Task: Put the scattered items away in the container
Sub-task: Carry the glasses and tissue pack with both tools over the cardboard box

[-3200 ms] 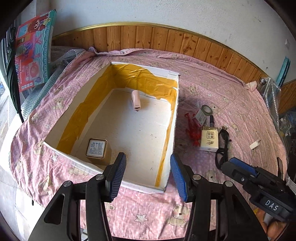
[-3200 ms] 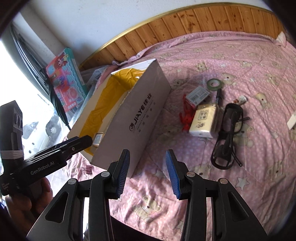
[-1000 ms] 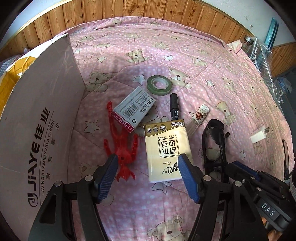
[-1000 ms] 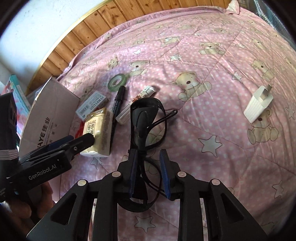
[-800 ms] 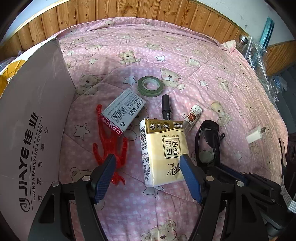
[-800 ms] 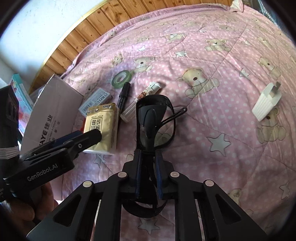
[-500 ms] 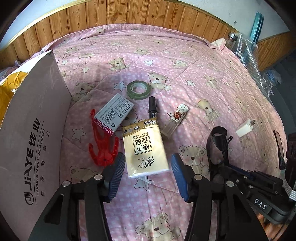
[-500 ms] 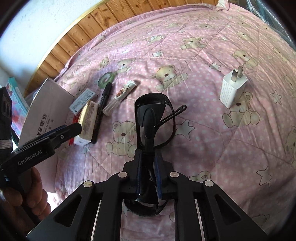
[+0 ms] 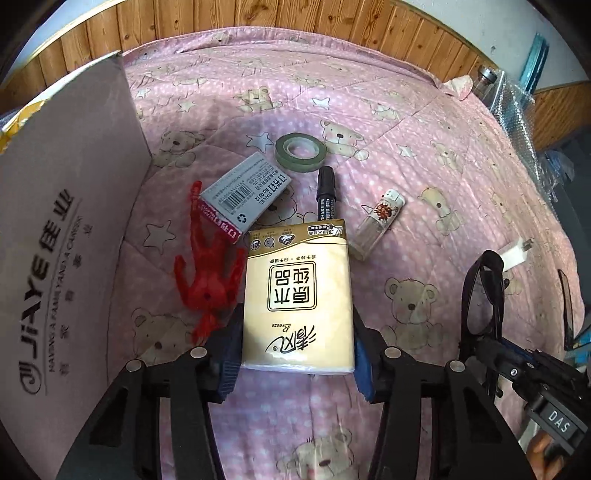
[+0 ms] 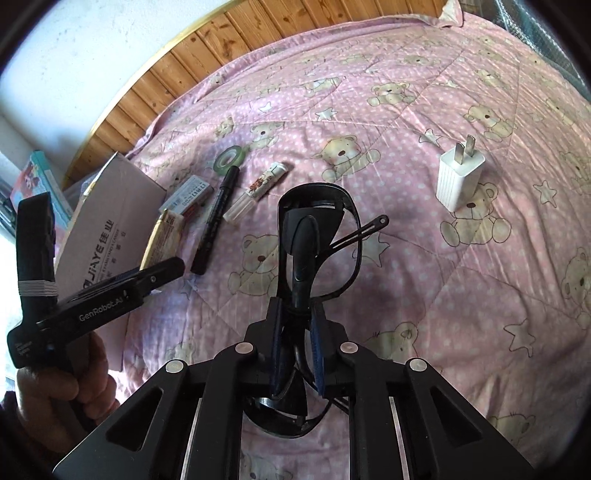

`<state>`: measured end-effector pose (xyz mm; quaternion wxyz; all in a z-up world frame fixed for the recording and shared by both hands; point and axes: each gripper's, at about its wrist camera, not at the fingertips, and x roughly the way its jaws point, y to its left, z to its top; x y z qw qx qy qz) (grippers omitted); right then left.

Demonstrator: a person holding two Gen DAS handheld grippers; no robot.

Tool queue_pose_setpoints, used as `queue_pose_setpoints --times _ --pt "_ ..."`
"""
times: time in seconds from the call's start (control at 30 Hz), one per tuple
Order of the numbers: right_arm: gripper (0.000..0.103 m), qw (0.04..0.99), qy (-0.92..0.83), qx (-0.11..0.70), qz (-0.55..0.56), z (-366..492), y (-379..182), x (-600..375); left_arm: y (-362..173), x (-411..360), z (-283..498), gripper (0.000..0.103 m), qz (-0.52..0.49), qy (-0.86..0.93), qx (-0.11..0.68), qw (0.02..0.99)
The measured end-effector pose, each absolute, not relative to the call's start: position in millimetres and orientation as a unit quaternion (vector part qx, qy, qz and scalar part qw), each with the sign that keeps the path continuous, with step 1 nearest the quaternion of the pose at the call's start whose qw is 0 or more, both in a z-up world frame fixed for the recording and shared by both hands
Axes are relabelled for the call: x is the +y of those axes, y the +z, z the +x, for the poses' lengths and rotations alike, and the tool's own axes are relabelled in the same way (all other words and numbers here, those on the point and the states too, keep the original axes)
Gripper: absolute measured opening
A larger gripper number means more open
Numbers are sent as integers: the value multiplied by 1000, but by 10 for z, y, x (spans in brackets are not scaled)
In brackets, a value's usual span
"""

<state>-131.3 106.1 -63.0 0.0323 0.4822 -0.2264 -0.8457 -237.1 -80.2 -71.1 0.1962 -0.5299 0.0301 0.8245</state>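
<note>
A cream tissue pack (image 9: 295,295) lies on the pink quilt, and my left gripper (image 9: 295,350) is shut on its near end, one pad against each long side. Beside it are a red toy figure (image 9: 207,280), a grey staples box (image 9: 247,195), a green tape roll (image 9: 301,153), a black marker (image 9: 327,195) and a lighter (image 9: 380,221). My right gripper (image 10: 297,354) is shut on folded black glasses (image 10: 317,229), which stick out forward above the quilt. A white charger (image 10: 460,177) lies to their right. The cardboard box (image 9: 62,221) stands at the left with its inside hidden.
A wooden headboard (image 9: 258,14) curves along the bed's far side. A glass bottle (image 9: 485,77) and bubble wrap sit past the right edge. A toy package (image 10: 33,181) leans behind the box. A person's hand (image 10: 62,384) holds the left gripper.
My left gripper moved forward and down until its fingers took the tissue pack by the sides. My right gripper closed on the black glasses and lifted them off the quilt to the right.
</note>
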Motion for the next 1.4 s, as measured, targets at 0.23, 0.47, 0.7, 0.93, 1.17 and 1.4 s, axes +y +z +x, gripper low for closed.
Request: queue_pose_setpoints --times 0.23,0.47,0.7,0.93,1.17,1.4 --pt "15 46 -836 -230 496 -1241 -742 965 -658 -1122 -2019 51 -535 826 12 174" --pt "15 64 -843 -217 488 -1153 -592 797 -525 -1193 -1866 51 -526 839 40 134" --pt "15 71 -850 -213 477 -1016 -452 664 -264 -1245 -1715 51 -504 852 43 132" --pt "15 75 -859 -203 465 -844 -269 553 -44 -1286 -1561 51 -485 863 37 136" --pt "15 86 -865 -191 455 -683 -136 392 176 -1385 -1386 51 -464 875 26 137" --pt "15 96 -870 -179 450 -563 -30 231 347 -1522 -1199 51 -446 884 17 135"
